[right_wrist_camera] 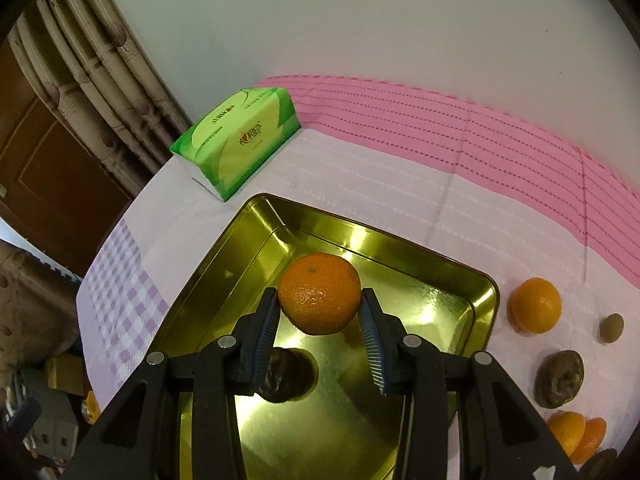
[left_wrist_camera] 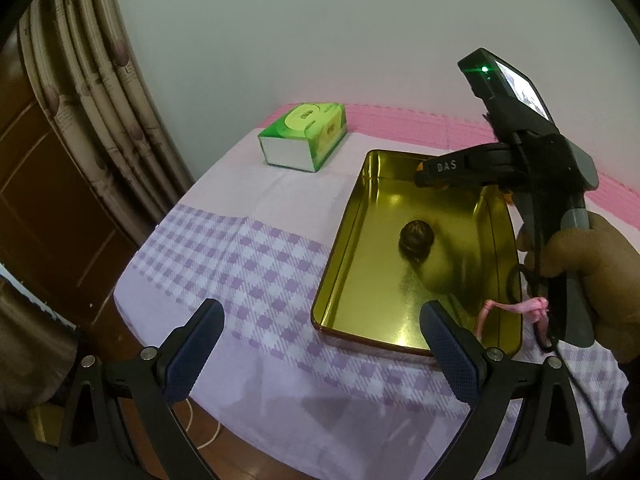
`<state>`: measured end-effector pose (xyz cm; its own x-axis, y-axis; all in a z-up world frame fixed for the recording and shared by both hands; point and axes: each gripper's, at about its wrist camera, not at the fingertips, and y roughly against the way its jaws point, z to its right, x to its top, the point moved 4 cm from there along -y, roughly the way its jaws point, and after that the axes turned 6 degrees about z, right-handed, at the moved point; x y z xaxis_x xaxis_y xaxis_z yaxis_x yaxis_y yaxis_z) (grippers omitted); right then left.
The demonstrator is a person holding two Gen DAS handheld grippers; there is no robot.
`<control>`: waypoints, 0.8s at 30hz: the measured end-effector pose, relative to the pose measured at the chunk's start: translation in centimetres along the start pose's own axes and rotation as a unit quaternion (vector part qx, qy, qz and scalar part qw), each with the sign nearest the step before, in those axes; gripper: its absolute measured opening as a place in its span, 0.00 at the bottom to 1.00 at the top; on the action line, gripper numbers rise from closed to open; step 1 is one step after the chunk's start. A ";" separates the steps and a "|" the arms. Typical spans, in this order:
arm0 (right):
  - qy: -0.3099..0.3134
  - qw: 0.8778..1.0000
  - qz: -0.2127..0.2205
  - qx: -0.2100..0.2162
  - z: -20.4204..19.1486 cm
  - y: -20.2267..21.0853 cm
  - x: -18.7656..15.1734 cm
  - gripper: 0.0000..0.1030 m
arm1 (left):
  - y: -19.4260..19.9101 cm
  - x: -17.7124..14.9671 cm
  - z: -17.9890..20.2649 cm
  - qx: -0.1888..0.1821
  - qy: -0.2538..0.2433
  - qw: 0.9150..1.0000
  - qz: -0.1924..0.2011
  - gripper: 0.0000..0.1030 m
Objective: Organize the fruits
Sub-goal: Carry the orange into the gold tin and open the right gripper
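The right gripper [right_wrist_camera: 320, 320] pinches an orange [right_wrist_camera: 319, 293] between its two fingers, one on each side of the fruit. The orange hangs over the far part of a shiny gold tray [right_wrist_camera: 224, 268]. Under the gripper, a dark brown round fruit [right_wrist_camera: 286, 376] lies on the tray floor, partly hidden by the left finger.

The left gripper [left_wrist_camera: 324, 340] has its jaws spread wide with nothing between them. It hangs over the checked cloth [left_wrist_camera: 224, 248] at the near edge of the table, just beside the tray. In this view a hand [left_wrist_camera: 592, 280] holds the right gripper above the tray.

On the cloth to the right of the tray lie more fruits. Nearest are two orange ones [right_wrist_camera: 576, 436] at the picture edge, touching each other. Then comes another dark brown fruit [right_wrist_camera: 560, 378], then a small greenish round one [right_wrist_camera: 611, 328], then one more orange [right_wrist_camera: 535, 305] just beside the tray.

Farther back, a green tissue pack [right_wrist_camera: 236, 140] sits on the cloth near the curtain [right_wrist_camera: 96, 76]. A pink band of cloth [right_wrist_camera: 460, 128] runs along the wall.
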<state>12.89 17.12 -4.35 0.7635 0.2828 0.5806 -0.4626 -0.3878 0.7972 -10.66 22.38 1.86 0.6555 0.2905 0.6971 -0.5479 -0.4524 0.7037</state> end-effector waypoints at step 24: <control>-0.053 0.990 0.127 -0.026 6.6 12.7 -8.6 0.41 | 1.2 -0.3 1.8 0.007 -0.041 0.999 0.028 0.95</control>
<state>3.47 3.98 -0.29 0.6612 0.0860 0.7453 -0.6667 -0.3881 0.6363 -10.56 20.28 2.25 0.6654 0.1943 0.7208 -0.5771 -0.4786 0.6617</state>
